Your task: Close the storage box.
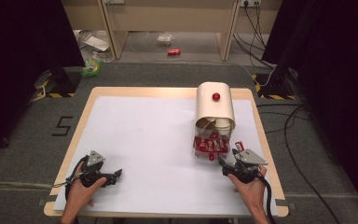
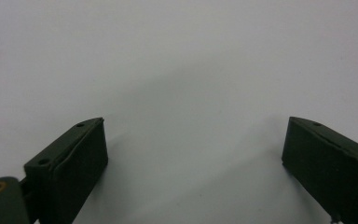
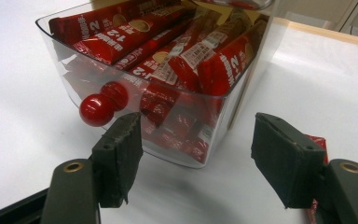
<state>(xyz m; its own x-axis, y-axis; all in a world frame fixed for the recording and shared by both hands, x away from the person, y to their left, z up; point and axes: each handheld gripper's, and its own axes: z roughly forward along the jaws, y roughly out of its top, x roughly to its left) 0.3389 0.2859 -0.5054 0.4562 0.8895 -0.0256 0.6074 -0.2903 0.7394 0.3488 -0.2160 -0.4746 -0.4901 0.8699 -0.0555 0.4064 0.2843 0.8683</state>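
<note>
Nearest the lens in the right gripper view: right gripper [image 3: 196,158], black jaws spread wide, nothing clamped between the pads. Just beyond the jaws, a clear plastic drawer [image 3: 168,140], pulled out and resting on the white worktop [image 3: 28,56]. Packed with red snack packets [image 3: 168,51], lying lengthwise in a loose heap. Fixed to the drawer's front wall, a glossy red knob [image 3: 95,109], just above and beside the left-hand jaw in that view, apart from it. Peeking from behind the other jaw, a scrap of red wrapper [image 3: 318,142] on the worktop; whether touched by the pad, cannot tell.

From the high view: right gripper [image 1: 228,161] held in the right hand [image 1: 251,186] near the worktop's right front edge, pointing at the drawer [image 1: 209,145]. Behind the drawer, a cream rounded container [image 1: 214,105] with a red knob [image 1: 216,97] of its own on top and a pale cup [image 1: 223,124] under its open front.

Far off at the left front: left gripper [image 1: 116,175] in the left hand [image 1: 81,189], low over the worktop, well apart from the drawer. Seen up close, left gripper [image 2: 193,154] with jaws gaping wide over bare white surface, holding nothing.
</note>
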